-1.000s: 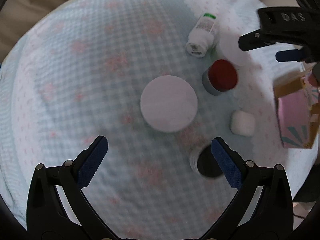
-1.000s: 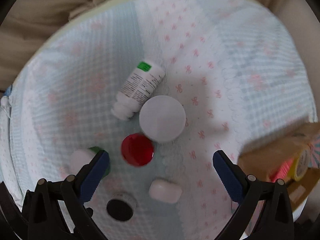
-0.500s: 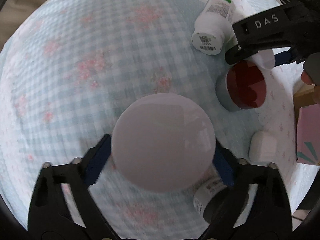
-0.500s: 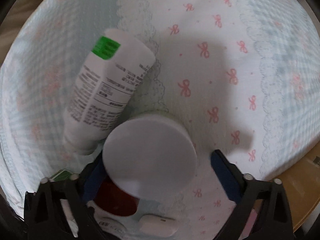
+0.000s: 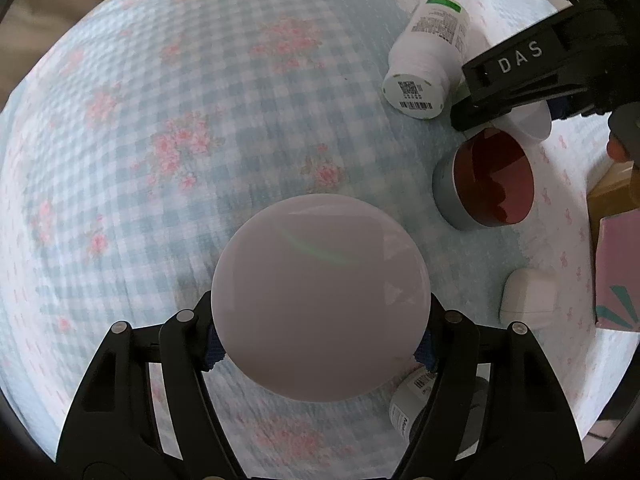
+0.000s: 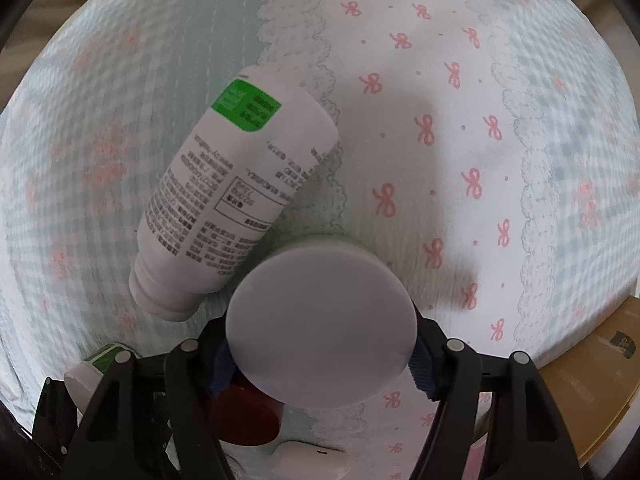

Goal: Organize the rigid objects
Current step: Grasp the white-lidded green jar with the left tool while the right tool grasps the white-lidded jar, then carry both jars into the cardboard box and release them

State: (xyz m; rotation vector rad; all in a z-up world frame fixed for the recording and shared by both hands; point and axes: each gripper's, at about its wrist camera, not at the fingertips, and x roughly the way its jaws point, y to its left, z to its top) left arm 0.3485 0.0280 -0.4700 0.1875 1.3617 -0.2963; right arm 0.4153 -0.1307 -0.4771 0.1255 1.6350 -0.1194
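Note:
In the left wrist view my left gripper (image 5: 320, 346) is shut on a round white-lidded jar (image 5: 320, 296), blue pads against its sides. In the right wrist view my right gripper (image 6: 320, 364) is shut on another white-lidded jar (image 6: 320, 324). A white bottle with a green label (image 6: 236, 200) lies on its side just left of that jar; it also shows in the left wrist view (image 5: 428, 56). A red-lidded grey tin (image 5: 486, 184) stands right of the left gripper, beside the right gripper's black finger (image 5: 516, 80).
Everything rests on a blue checked cloth with pink bows (image 5: 180, 140). A small white case (image 5: 528, 296) and a pink box (image 5: 618, 272) lie at the right. A small labelled bottle (image 5: 412, 404) lies under the left gripper. A brown cardboard box (image 6: 592, 384) is lower right.
Both grippers came down over the two white-lidded jars and closed on them; a second ago both were open and higher above the cloth.

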